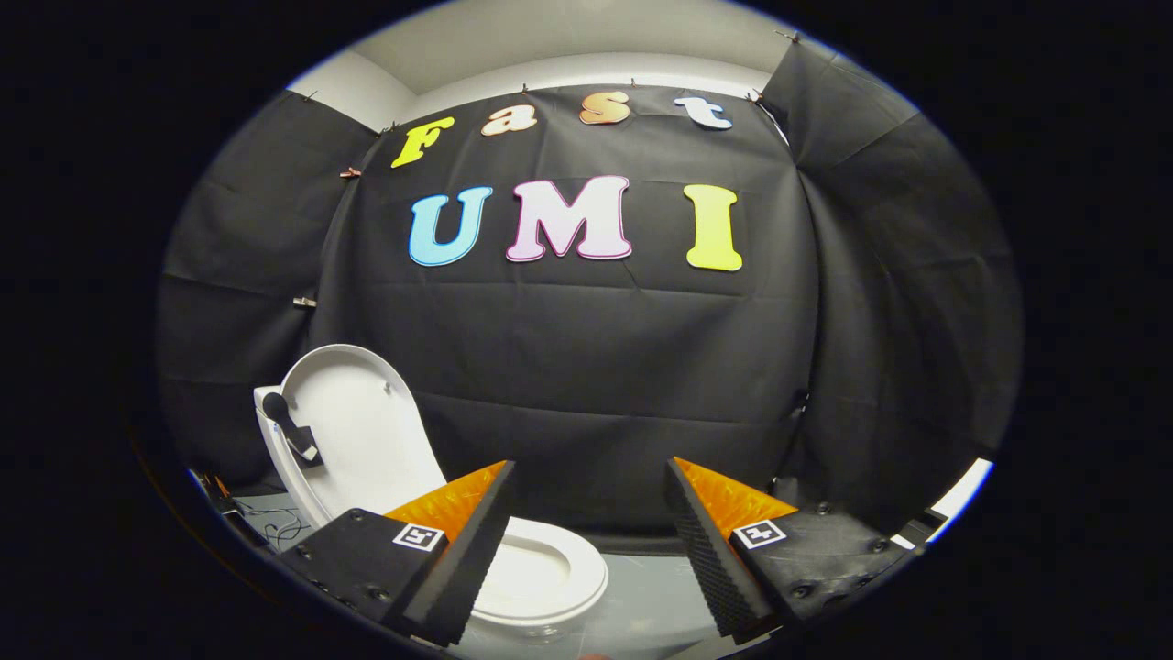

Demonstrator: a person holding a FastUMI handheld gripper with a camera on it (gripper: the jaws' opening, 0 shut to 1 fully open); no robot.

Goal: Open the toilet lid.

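- Black cloth is draping the booth behind everything, and against it the toilet lid [353,417] is already standing upright, tilting a little back, off to the left and beyond your left finger.
- Your gripper [591,550] is hanging spread wide, its fingers holding nothing, with the lid well apart from them; the opening itself looks done, so I judge you are in the closing part of the task.
- You are doing well if you are keeping the fingers apart and clear of the lid, since a brush against its edge could tip it back down onto the seat.
- Judging by its lean, the lid is resting past its balance point, but you cannot tell from here whether it is touching anything behind it, so be treating it as loose.
- The toilet seat [542,573] is lying flat just behind the left finger's tip, partly hidden by it; you are sitting close above its rim, so any move should be going up and away rather than down.
- A small dark fitting [291,427] is sticking out by the lid's left edge; what it is, you cannot tell.
- Some cables [279,524] are trailing on the floor [655,591] to the left of the bowl, near nothing you need.
- Pale grey floor is showing between the fingers, with nothing standing in your path there.
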